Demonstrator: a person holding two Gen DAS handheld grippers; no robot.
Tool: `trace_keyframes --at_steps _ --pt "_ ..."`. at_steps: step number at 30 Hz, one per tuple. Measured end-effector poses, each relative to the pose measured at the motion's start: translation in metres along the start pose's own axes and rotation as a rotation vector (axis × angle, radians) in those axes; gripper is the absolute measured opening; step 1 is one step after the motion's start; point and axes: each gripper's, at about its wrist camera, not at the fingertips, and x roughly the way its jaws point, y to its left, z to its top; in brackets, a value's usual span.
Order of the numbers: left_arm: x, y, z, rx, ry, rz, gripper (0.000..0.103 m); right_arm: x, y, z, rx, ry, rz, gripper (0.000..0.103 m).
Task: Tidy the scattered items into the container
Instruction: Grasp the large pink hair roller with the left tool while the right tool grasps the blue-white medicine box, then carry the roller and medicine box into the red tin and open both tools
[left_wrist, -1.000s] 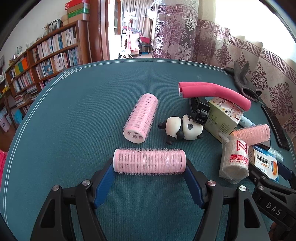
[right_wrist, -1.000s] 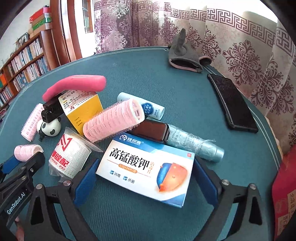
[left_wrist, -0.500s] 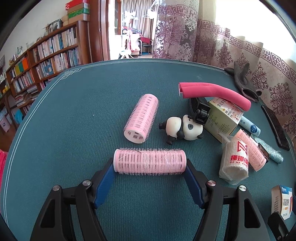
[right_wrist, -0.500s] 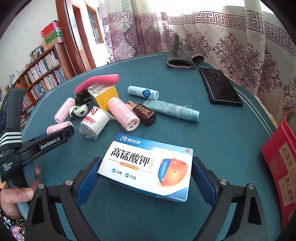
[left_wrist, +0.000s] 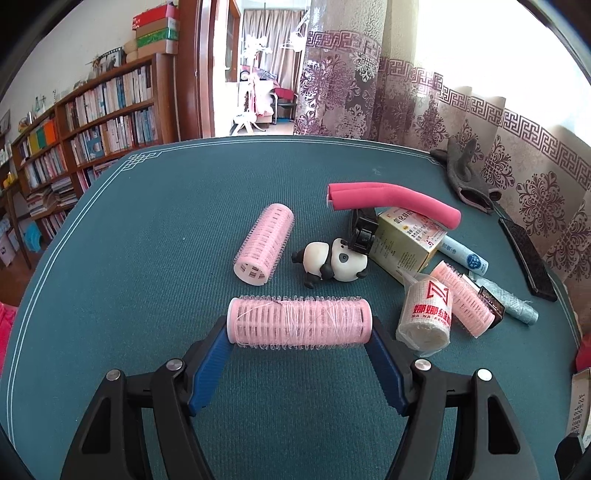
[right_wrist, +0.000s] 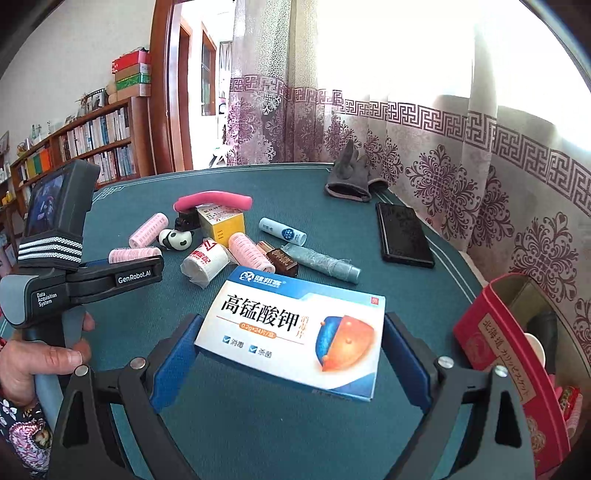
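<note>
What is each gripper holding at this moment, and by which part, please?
The left gripper clamps a pink hair roller by its two ends. The right gripper clamps a blue-and-white medicine box by its two short ends.

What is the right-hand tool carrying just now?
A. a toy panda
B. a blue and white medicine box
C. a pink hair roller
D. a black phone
B: the right tool has its blue pads pressed on both ends of the medicine box, lifted off the table; the roller is in the left tool.
</note>
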Motion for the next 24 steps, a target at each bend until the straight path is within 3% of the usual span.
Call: trace_keyframes --at_steps 14,24 --pt "-0.021 -0.025 -0.009 0.071 -0.027 -0.05 0.073 -0.034 -0.051 0.0 0.092 -0.064 -0.085 0.095" --pt "-0.037 -0.049 -0.021 0.143 -0.038 -0.088 0.073 -0.069 -0.131 -0.017 0.245 -0.104 -0.276 0.096"
